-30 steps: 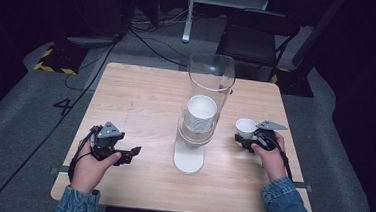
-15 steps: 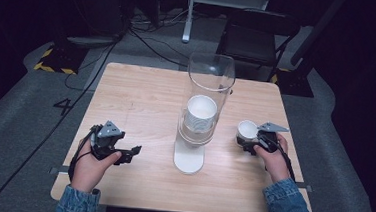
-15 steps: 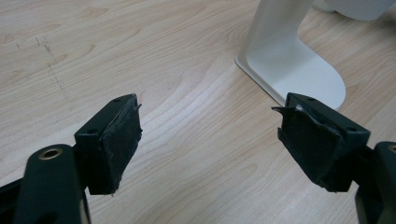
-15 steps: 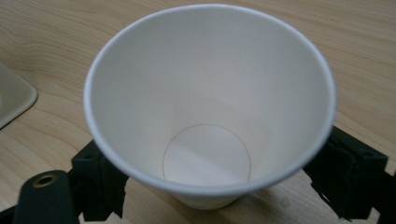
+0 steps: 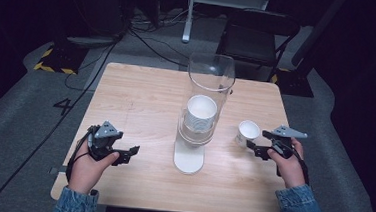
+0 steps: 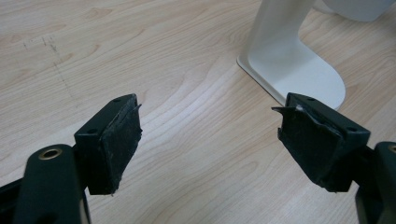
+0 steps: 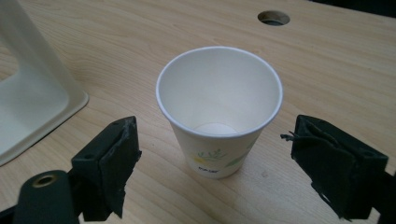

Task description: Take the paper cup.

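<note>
A white paper cup with a small leaf print stands upright on the wooden table, right of a cup dispenser. The dispenser is a clear tube on a white foot and holds a stack of white cups. My right gripper sits just behind the cup. Its jaws have just been opening and now stand wide, with both pads clear of the cup's sides. My left gripper rests open over bare wood at the front left, aimed at the dispenser's foot.
A round cable hole lies in the table beyond the cup. The dispenser's foot is to the left of the right gripper. A dark chair and cables sit on the floor past the far edge.
The right gripper's jaws have spread off the cup, and the hand has drawn back a little and lifted. The cup stays standing on the table. The left gripper has not moved.
</note>
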### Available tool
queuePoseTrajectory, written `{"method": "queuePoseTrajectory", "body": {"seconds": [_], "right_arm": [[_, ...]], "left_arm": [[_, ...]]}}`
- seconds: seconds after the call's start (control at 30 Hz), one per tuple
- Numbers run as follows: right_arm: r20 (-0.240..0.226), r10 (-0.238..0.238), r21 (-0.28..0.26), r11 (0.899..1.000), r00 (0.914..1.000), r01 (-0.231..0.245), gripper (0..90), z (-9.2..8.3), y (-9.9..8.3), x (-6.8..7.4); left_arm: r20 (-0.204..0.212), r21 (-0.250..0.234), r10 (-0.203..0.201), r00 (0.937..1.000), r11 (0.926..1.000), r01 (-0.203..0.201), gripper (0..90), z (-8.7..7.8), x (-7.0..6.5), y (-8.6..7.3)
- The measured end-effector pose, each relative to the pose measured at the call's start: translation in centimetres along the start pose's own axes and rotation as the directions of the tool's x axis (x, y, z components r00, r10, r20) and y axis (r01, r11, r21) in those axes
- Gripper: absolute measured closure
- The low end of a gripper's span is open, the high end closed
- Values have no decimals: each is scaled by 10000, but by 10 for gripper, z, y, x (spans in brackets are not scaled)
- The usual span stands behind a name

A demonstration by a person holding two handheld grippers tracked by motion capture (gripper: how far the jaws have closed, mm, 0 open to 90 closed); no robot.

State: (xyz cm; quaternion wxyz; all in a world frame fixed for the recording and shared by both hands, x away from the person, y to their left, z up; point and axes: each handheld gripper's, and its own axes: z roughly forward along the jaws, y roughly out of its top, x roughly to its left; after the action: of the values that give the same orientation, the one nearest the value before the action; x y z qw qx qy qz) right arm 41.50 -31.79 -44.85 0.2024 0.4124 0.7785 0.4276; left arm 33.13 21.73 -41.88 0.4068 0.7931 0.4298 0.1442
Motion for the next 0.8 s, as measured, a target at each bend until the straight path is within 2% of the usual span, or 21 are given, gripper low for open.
{"method": "queuePoseTrajectory", "body": {"seconds": [0.1,0.13,0.23,0.27,0.3,0.33,0.37,0.4,0.43,0.47,0.5,0.53,0.57,0.6,0.67,0.77,0.8], "right_arm": [[-68,-65,-203,9998,10000,63,158,-9,2,1],[-187,105,-468,9988,9998,-114,158,-19,4,3],[-442,197,-774,9967,9988,-231,158,-30,6,9],[-654,198,-805,9964,9977,-250,158,-34,7,13],[-654,198,-805,9964,9977,-250,158,-34,7,13],[-860,82,-886,9959,9963,-158,158,-39,8,18],[-860,82,-886,9959,9963,-158,158,-39,8,18],[-1162,-141,-917,9958,9931,34,159,-45,9,24],[-1279,-264,-1066,9942,9914,127,162,-48,10,28],[-1306,-494,-1491,9884,9902,297,163,-51,10,33],[-1327,-658,-1694,9846,9890,428,163,-52,10,36],[-1381,-890,-1675,9837,9864,653,164,-53,10,39],[-1381,-890,-1675,9837,9864,653,164,-53,10,39],[-1764,-837,-1532,9866,9808,566,169,-54,9,44],[-2024,-785,-1540,9869,9761,474,166,-54,7,49],[-2031,-1110,-1264,9882,9728,864,170,-50,3,59],[-2031,-1110,-1264,9882,9728,864,170,-50,3,59]], "left_arm": [[-4,26,6,10000,10000,-6,207,-2,-1,-1],[35,14,27,10000,10000,-27,206,-2,-1,0],[128,43,133,9998,9999,-134,203,-3,-4,1],[164,42,143,9998,9999,-144,197,-2,-4,1],[164,42,143,9998,9999,-144,187,-2,-4,1],[353,36,278,9990,9996,-280,176,-2,-6,2],[353,36,278,9990,9996,-280,170,-2,-6,2],[449,96,503,9977,9987,-508,166,-2,-7,2],[544,100,591,9968,9982,-597,161,-2,-8,3],[602,100,623,9962,9980,-630,159,-2,-8,3],[602,100,623,9962,9980,-630,159,-2,-8,3],[635,79,586,9963,9982,-593,159,-3,-8,3],[635,79,586,9963,9982,-593,159,-3,-8,3],[610,66,642,9961,9979,-647,159,-4,-8,3],[631,43,653,9959,9978,-657,159,-5,-8,4],[650,57,660,9957,9978,-665,159,-5,-9,4],[697,115,701,9951,9974,-711,159,-5,-9,4]]}}
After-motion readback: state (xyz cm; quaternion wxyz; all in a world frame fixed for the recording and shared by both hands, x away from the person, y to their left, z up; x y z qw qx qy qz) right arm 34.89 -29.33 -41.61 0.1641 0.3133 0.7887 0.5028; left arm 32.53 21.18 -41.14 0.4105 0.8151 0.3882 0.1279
